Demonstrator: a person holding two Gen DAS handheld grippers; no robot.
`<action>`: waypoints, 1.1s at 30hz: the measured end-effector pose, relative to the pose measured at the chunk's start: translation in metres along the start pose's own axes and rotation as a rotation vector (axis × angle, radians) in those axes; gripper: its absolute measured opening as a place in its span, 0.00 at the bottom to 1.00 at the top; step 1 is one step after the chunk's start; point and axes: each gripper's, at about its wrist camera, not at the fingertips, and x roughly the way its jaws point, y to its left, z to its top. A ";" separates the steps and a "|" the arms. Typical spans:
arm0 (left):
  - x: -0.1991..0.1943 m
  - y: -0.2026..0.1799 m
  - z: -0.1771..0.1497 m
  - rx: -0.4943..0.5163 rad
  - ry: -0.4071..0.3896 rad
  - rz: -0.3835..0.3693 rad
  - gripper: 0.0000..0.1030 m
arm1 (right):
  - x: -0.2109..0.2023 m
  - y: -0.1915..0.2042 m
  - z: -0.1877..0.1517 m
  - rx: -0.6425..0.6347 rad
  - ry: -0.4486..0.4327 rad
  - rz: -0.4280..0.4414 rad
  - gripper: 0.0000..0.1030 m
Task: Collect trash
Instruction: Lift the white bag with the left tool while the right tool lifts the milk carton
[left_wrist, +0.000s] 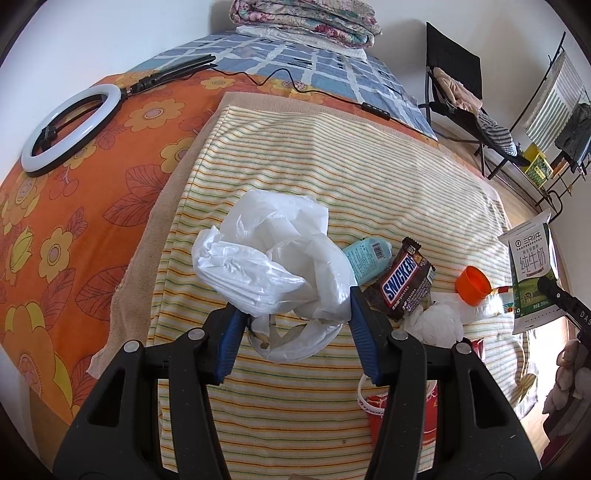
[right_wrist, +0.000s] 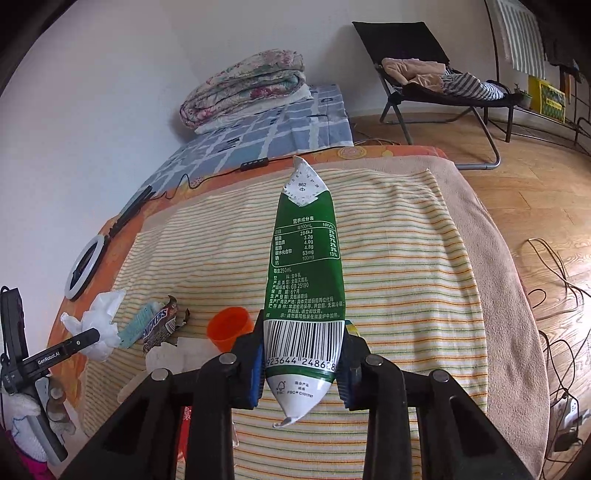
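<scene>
My left gripper (left_wrist: 294, 301) is shut on a crumpled white plastic bag (left_wrist: 273, 254), which bulges up between the blue pads above the striped blanket (left_wrist: 332, 166). To its right lie a teal tube (left_wrist: 365, 258), a Snickers wrapper (left_wrist: 402, 280), an orange cap (left_wrist: 472, 284) and crumpled tissue (left_wrist: 436, 321). My right gripper (right_wrist: 304, 328) is shut on a green and white milk carton (right_wrist: 306, 266), held upright in the air; the carton (left_wrist: 532, 273) also shows at the right edge of the left wrist view. A red package (left_wrist: 376, 406) is partly hidden under my left fingers.
A ring light (left_wrist: 70, 129) with its cable lies on the orange floral sheet at the left. A folded quilt (right_wrist: 243, 88) sits at the bed's far end. A folding chair (right_wrist: 436, 74) with clothes and cables stand on the wooden floor (right_wrist: 535, 206) to the right.
</scene>
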 end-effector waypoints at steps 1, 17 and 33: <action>-0.005 -0.002 -0.002 0.007 -0.007 -0.003 0.53 | -0.005 0.003 -0.001 -0.010 -0.007 0.001 0.30; -0.104 -0.012 -0.067 0.116 -0.060 -0.073 0.53 | -0.095 0.049 -0.077 -0.139 -0.011 0.084 0.30; -0.148 -0.031 -0.179 0.202 0.003 -0.147 0.53 | -0.149 0.083 -0.188 -0.248 0.109 0.185 0.30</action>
